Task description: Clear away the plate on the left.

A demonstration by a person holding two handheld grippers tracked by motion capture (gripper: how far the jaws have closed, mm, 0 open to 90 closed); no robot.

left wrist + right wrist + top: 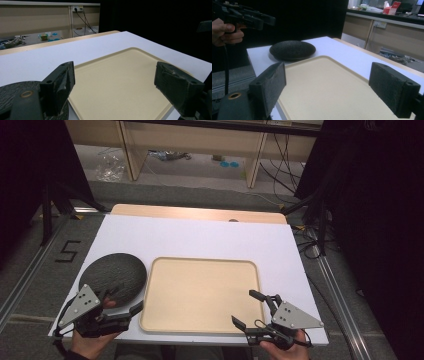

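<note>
A dark, rough-textured round dish (113, 274) lies on the white table (200, 237), just left of a shallow beige tray (200, 292) with nothing in it. My left gripper (125, 301) stands open at the dish's near edge, one jaw over the dish and the other by the tray's left rim. In the left gripper view the left gripper (117, 85) spans the tray (125, 62), with the dish (15, 90) under its left jaw. My right gripper (246, 308) is open over the tray's near right corner. The right gripper (332, 87) holds nothing; beyond it lies the dish (292, 50).
A wooden board (200, 213) runs along the table's far edge. Wooden shelving (195, 145) and cables (285, 155) lie on the floor beyond. Dark curtains close off both sides. The person's other hand (224, 31) holds the left gripper (249, 18) at the upper left of the right gripper view.
</note>
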